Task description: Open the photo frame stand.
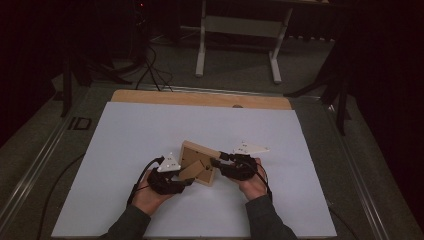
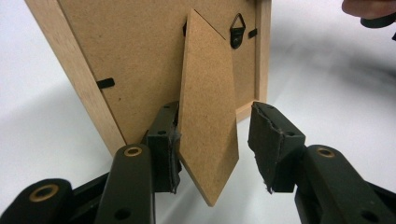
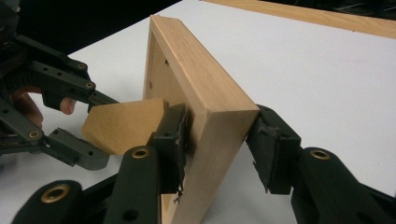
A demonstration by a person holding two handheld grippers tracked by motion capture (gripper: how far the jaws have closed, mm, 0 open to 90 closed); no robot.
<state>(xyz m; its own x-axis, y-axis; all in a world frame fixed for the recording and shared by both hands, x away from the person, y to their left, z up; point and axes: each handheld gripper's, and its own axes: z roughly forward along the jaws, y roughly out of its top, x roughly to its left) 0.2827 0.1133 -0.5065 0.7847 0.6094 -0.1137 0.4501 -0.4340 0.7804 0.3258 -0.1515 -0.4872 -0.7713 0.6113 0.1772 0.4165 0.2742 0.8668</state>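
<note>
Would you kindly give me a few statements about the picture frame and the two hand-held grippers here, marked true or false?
1. The wooden picture frame stands on its edge on the white table. True.
2. The frame's fold-out stand lies between the jaws of the left hand-held gripper. True.
3. The right hand-held gripper reaches for a mug. False: its jaws straddle the frame's wooden edge.
4. The left hand-held gripper's jaws both press on the stand. False: one pad touches it, the other stands apart.
5. A metal hanging loop sits on the frame's back. True.
</note>
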